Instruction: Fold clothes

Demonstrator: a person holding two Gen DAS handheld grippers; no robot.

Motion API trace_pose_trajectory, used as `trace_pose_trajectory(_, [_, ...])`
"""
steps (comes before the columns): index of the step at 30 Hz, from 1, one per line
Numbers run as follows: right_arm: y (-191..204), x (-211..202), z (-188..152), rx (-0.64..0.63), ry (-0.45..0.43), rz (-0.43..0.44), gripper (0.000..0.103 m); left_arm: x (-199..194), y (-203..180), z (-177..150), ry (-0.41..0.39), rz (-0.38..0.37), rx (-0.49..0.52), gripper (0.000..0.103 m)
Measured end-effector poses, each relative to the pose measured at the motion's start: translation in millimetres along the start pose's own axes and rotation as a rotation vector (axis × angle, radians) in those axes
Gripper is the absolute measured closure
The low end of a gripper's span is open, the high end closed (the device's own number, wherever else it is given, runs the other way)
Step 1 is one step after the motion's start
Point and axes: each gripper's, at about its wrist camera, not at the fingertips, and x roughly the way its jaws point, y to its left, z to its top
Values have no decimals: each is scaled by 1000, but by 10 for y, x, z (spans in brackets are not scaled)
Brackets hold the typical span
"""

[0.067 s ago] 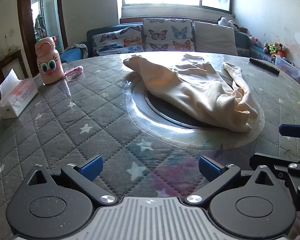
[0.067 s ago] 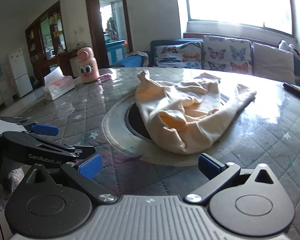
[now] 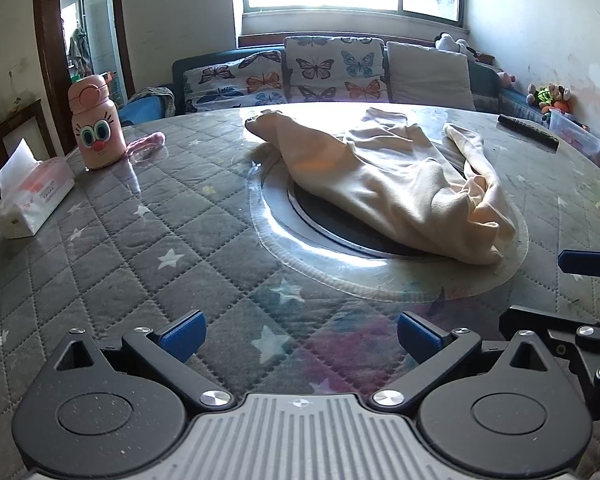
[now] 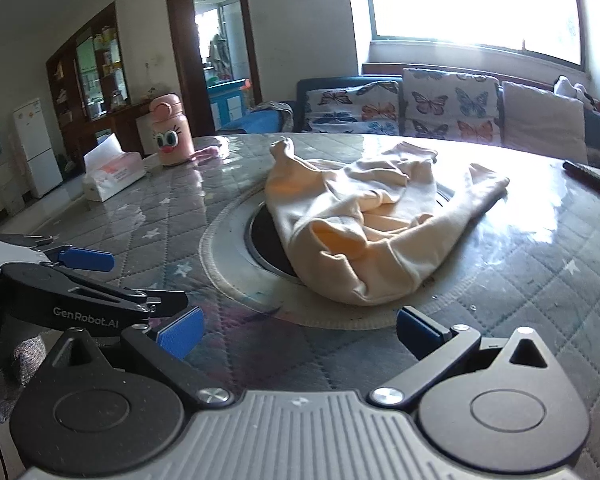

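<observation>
- The cream garment lies crumpled in a loose heap at the middle of the round quilted surface, draped over the dark circular inset there; nothing about it is folded yet.
- The left tool hangs over the near edge of the surface with its blue pads spread wide and nothing between them.
- The right tool is likewise released and empty, also at the near edge, just beside the left one; the nearest bulge of the garment lies just ahead of it.
- Judged step: the very start, approaching the cloth before any grasp or spreading.
- The next move likely calls for finding two matching points, such as a hem or the shoulders, pinching one in each tool and drawing the fabric out flat. The hem and sleeves are tangled in the folds, so which edge is which is hard to tell from here.
- Toward the left edge stand a pink cartoon-faced bottle and a tissue box; a dark remote lies near the far right edge. All are well apart from the garment, leaving room to spread it.
</observation>
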Motion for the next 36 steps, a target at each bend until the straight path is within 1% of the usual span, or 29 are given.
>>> trace_pose_trajectory(2, [-3, 9, 3, 0, 3, 1, 0, -12, -61, -9, 1, -2, 4, 0])
trace_pose_trajectory(4, [-6, 18, 7, 0, 5, 2, 0, -5, -43, 8, 11, -12, -20, 0])
trace_pose_trajectory(6, [-9, 26, 10, 0, 8, 3, 0, 57, -165, 71, 13, -10, -24, 0])
trace_pose_trajectory(11, [-17, 49, 19, -1, 15, 6, 0, 95, -238, 106, 14, -16, -28, 0])
trace_pose_trajectory(14, [-25, 76, 22, 2, 24, 4, 0, 102, -170, 72, 9, -31, -17, 0])
trace_pose_trajectory(36, [-106, 242, 51, 37, 82, 10, 0, 243, -169, 153, 23, -39, 3, 0])
